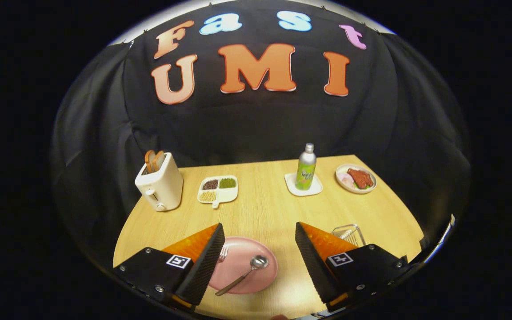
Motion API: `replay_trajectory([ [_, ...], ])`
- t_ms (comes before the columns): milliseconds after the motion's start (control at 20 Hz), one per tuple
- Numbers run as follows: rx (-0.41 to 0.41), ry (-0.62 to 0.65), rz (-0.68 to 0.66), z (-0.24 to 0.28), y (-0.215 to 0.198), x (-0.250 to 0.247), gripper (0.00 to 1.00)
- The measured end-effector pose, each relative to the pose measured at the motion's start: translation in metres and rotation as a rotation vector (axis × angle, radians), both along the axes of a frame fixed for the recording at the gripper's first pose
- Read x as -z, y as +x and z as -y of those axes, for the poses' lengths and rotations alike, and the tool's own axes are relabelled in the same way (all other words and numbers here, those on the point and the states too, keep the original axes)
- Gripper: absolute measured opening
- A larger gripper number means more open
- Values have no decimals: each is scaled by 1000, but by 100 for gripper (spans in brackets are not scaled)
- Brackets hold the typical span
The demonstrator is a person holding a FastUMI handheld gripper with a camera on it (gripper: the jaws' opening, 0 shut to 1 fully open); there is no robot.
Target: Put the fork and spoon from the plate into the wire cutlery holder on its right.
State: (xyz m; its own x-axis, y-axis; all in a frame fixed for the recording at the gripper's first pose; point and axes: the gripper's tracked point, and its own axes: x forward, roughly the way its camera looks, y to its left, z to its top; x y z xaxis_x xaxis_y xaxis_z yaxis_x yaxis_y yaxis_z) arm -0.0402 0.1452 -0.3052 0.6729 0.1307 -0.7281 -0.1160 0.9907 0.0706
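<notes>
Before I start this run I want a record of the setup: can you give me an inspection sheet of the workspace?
Surface: wooden table, bare between items.
Job's things: pink plate between the gripper's fingers; spoon lies on it, fork on it partly hidden by one finger; wire cutlery holder to the plate's right, contents cannot be told.
Clutter: toaster with bread, divided dish of beans, bottle on a coaster, food plate.
Grippers: gripper open, holding nothing.
Cables: nothing seen.
Surroundings: black cloth wall.

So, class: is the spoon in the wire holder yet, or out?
Out. The spoon lies on the pink plate, between the open claw's fingers.
</notes>
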Motion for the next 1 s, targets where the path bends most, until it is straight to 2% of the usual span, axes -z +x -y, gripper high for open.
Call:
replay_trajectory([
  [450, 25, -21, -359, -24, -48, 107, 89],
  [700, 39, -39, -519, -30, -77, 153, 77],
  [950, 44, -82, -591, -28, -85, 183, 66],
  [1000, 44, -87, -606, -27, -85, 187, 62],
])
